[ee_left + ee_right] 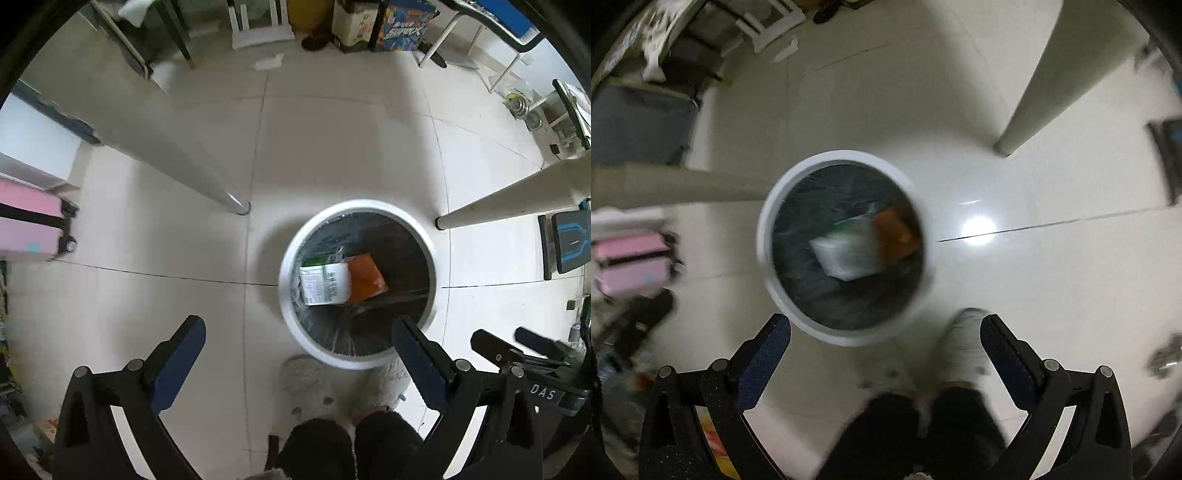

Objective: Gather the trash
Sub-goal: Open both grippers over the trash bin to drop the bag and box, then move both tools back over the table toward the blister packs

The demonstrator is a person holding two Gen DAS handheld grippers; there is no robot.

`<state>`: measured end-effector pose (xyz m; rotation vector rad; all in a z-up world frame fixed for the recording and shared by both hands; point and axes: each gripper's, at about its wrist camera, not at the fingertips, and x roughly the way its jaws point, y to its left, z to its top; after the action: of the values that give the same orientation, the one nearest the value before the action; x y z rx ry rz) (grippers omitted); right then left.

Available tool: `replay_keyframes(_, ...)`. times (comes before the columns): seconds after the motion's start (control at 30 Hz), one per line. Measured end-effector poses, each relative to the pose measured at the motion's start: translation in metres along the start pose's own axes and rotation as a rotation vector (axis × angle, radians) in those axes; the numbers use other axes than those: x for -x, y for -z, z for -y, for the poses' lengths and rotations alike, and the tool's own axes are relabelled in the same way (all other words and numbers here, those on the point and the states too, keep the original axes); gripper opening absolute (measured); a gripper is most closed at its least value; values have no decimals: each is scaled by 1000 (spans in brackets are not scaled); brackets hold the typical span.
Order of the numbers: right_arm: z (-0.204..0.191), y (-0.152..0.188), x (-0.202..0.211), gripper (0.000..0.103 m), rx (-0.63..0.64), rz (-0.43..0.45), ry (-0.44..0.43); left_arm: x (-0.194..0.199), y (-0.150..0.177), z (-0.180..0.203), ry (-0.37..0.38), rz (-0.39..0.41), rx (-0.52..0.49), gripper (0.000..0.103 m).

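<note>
A round white trash bin (pixel 431 254) with a dark liner stands on the tiled floor, seen from above. Inside lie a white-and-green packet (pixel 325 282) and an orange packet (pixel 367 278). My left gripper (pixel 297 341) is open and empty, held high above the bin's near rim. In the blurred right wrist view the bin (pixel 764 221) shows the same white packet (pixel 846 254) and orange packet (pixel 894 236). My right gripper (pixel 886 330) is open and empty above the bin's near edge. A crumpled white paper (pixel 269 62) lies on the far floor.
Table legs (pixel 207 181) (pixel 491 208) flank the bin. A pink suitcase (pixel 31 225) stands at the left. The person's slippered feet (pixel 308 384) are just before the bin. Chairs, boxes and shelving line the far wall. The other gripper (pixel 532 350) shows at the right edge.
</note>
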<state>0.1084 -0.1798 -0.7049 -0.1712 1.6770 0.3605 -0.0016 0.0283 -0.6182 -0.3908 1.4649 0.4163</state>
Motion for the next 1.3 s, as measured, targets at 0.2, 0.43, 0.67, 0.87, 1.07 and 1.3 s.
replay_keyframes(0.2, -28, 15, 80, 103, 78, 26, 117, 70, 9, -4, 0, -35, -7, 103)
replay_keyframes(0.43, -53, 41, 183, 103, 104, 48, 118, 152, 21, -3, 37, -18, -25, 103)
replay_keyframes(0.67, -76, 57, 304, 103, 72, 94, 53, 253, 12, -12, 3, 71, -28, 103)
replay_keyframes(0.87, -93, 18, 404, 103, 36, 186, -12, 312, -29, -25, -70, 226, 41, 103)
replay_keyframes(1.07, -125, -88, 434, 102, 86, 260, -20, 295, -88, -32, -136, 215, 124, 103)
replay_keyframes(1.3, -150, -181, 368, 68, 164, 174, 4, 269, -136, -30, -216, 127, 226, 103)
